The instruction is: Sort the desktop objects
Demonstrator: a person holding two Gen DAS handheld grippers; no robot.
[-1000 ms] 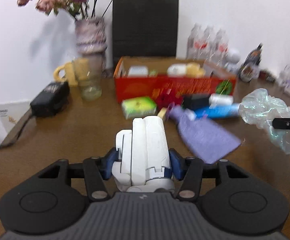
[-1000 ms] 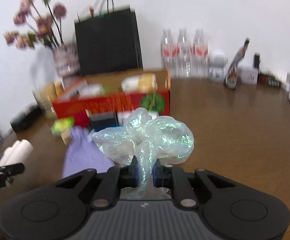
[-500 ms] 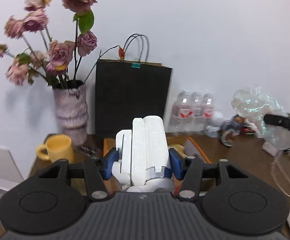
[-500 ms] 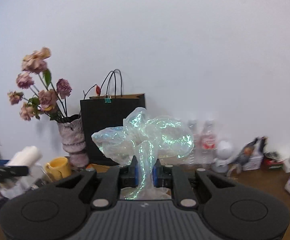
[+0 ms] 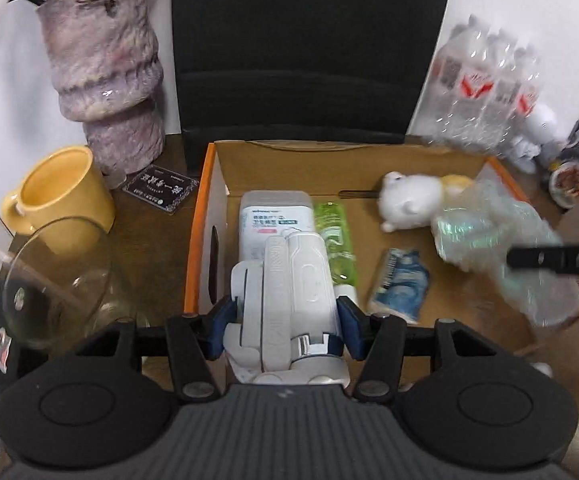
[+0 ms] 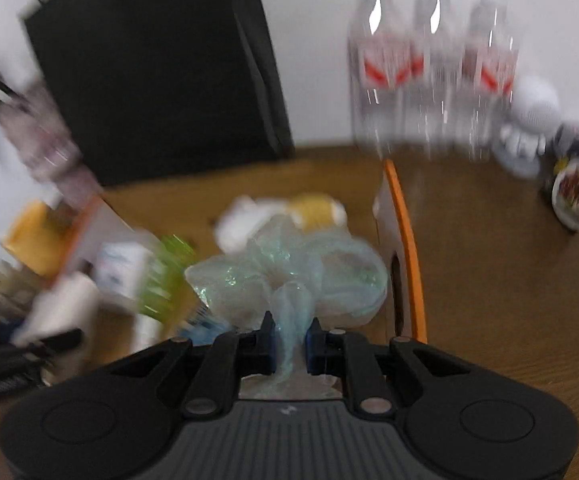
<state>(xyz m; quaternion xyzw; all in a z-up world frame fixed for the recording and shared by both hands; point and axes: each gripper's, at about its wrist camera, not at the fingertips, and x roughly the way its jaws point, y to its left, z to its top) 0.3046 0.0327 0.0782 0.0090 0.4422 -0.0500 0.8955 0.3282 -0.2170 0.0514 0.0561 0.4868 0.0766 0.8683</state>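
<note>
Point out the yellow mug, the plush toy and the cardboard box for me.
Yellow mug point(image 5: 55, 190): left wrist view, on its outer wall.
Plush toy point(image 5: 409, 200): left wrist view, on its white body.
Cardboard box point(image 5: 203, 216): left wrist view, on its left wall's orange rim.

The left claw point(image 5: 281, 320) gripped a white gadget point(image 5: 285, 300) above an open cardboard box point(image 5: 205, 216) holding packets and a plush toy point(image 5: 409, 200). A yellow mug point(image 5: 57, 196) stood left on the tabletop point(image 5: 149, 232).

a home desk: vase point(image 5: 105, 68), yellow mug point(image 5: 57, 196), 3 water bottles point(image 6: 429, 68)
</note>
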